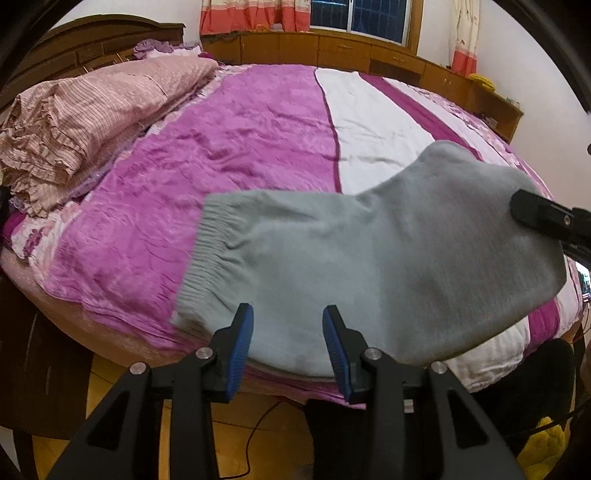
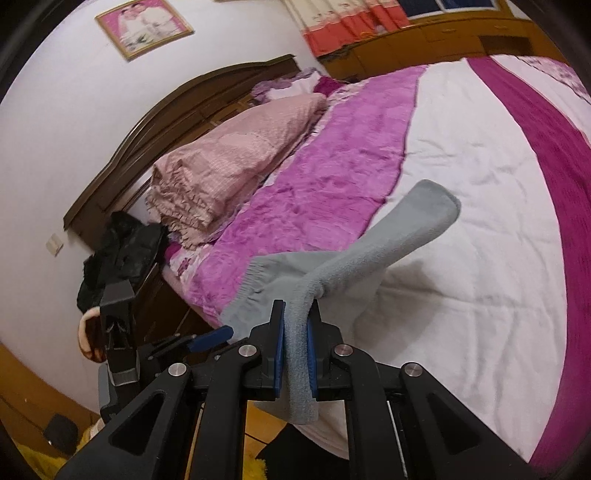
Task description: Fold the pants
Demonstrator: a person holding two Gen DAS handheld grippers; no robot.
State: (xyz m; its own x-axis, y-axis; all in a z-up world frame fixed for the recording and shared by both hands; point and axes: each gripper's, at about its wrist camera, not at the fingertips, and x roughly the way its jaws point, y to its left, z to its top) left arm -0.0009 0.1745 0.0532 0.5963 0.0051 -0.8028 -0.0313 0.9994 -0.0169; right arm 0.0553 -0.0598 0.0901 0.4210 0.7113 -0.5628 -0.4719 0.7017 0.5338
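Fingers (image 1: 242,343) of our left gripper (image 1: 288,341) stand wide apart with nothing between them, two blue pads hovering at the near edge of the one pair of grey pants (image 1: 369,266). We count one garment, lying on the bed (image 1: 258,122) near its front edge, ribbed waistband to the left, one end lifted at the right. Further right in the left wrist view, only the black tip of our right gripper (image 2: 297,347) shows, so its hold cannot be read there. The right wrist view does show it: both pads are closed tight on a bunched fold of the pants, and a leg rises up and away over the white stripe. That view alone shows one framed picture (image 2: 144,26) on the wall. One pink folded quilt (image 1: 92,118) lies at the left, seen in both views.
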